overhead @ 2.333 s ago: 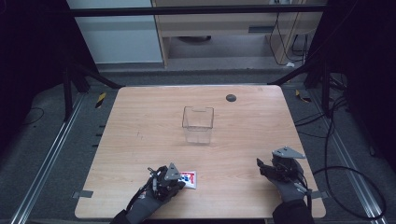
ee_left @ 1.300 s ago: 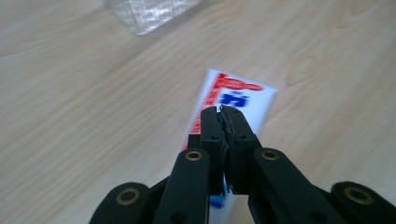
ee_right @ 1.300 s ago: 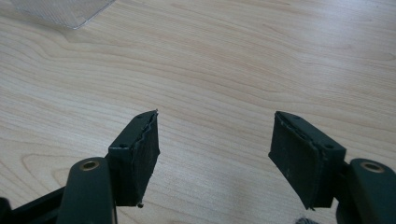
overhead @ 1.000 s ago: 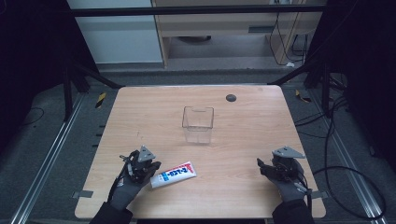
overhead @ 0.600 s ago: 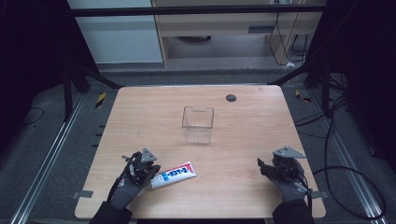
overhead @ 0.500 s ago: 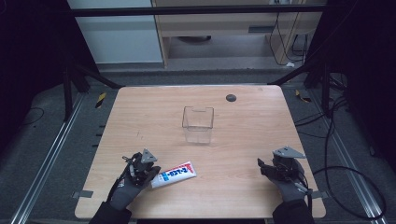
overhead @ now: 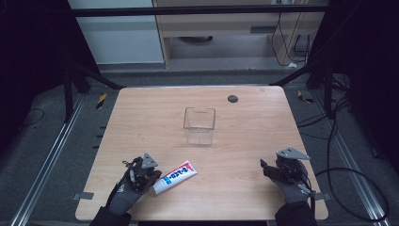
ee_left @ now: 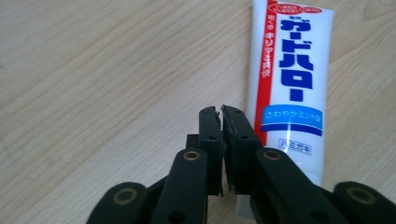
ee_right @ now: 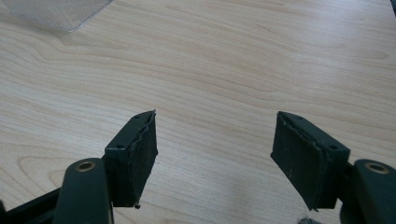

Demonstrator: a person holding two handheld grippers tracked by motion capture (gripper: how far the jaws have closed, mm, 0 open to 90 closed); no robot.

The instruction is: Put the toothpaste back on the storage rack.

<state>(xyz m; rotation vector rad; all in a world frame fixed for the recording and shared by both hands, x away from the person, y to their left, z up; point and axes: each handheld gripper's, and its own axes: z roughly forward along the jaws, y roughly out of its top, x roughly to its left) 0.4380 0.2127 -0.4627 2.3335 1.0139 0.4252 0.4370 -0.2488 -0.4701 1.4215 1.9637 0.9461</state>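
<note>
A white toothpaste tube (overhead: pixel 175 176) with blue and red print lies flat on the wooden table (overhead: pixel 141 122) near the front left. In the left gripper view the tube (ee_left: pixel 289 79) lies just right of my jaws. My left gripper (overhead: pixel 149 173) sits at the tube's left end, jaws shut on nothing (ee_left: pixel 222 114). A clear plastic box (overhead: pixel 199 125) stands upright at the table's middle; its corner (ee_right: pixel 56 11) shows at the top left of the right gripper view. My right gripper (overhead: pixel 266 168) rests near the front right, jaws wide open over bare wood (ee_right: pixel 215 135).
A small dark round disc (overhead: pixel 232 98) lies near the table's far edge. Cables (overhead: pixel 339 155) trail on the floor right of the table. Metal rails (overhead: pixel 51 155) run along the floor at the left.
The left gripper moved from the front middle to the left. The tube now lies flat to its right, turned and slid a little left. The right gripper stayed put.
</note>
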